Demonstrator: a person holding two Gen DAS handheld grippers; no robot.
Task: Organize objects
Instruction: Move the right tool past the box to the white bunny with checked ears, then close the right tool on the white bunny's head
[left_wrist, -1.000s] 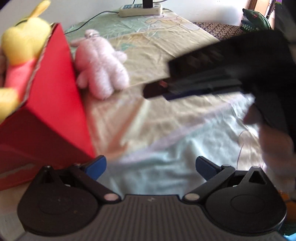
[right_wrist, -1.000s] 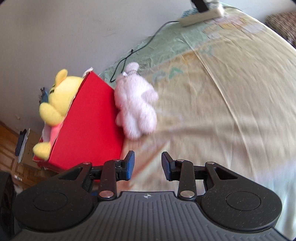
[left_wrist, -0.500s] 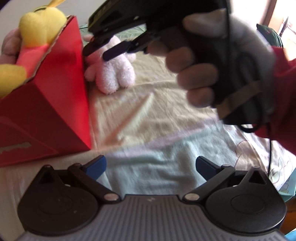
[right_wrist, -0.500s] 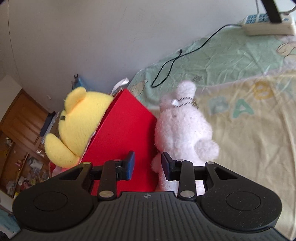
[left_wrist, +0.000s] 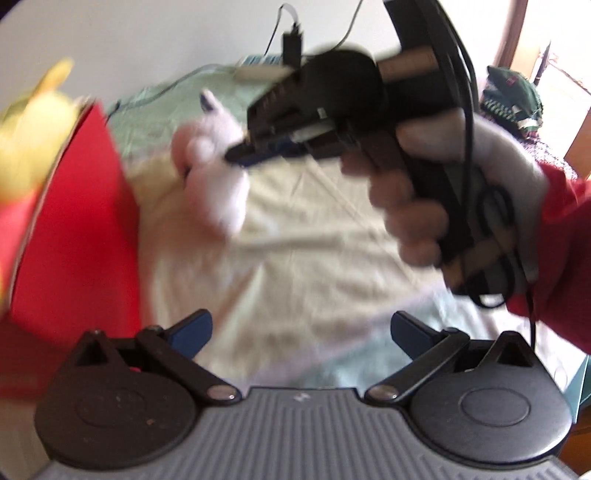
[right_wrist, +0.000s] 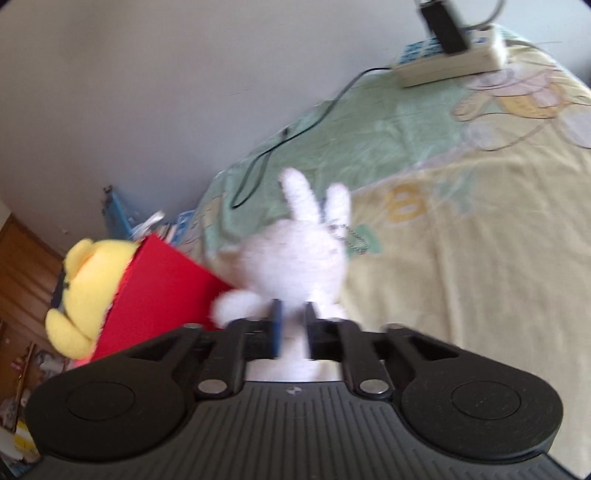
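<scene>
My right gripper (right_wrist: 291, 328) is clamped on the white plush rabbit (right_wrist: 295, 258) — both fingers press into its lower body, and its ears stick up just past my fingertips. From the left wrist view that same gripper (left_wrist: 240, 157) bites into the rabbit (left_wrist: 214, 184) ahead of my left fingers, with my hand (left_wrist: 443, 192) wrapped around the handle and a red sleeve (left_wrist: 561, 258) behind it. To the left of the pinched rabbit stands the red box (right_wrist: 155, 295), touching or nearly touching the plush, with a yellow bear (right_wrist: 85, 288) poking out of its far side. My left gripper (left_wrist: 301, 328) is spread wide and empty, hovering over the pale bedsheet (left_wrist: 295, 266) — the box (left_wrist: 81, 229) sits just off its left finger. Beyond the rabbit, a power strip (right_wrist: 450, 62) lies on the bed.
</scene>
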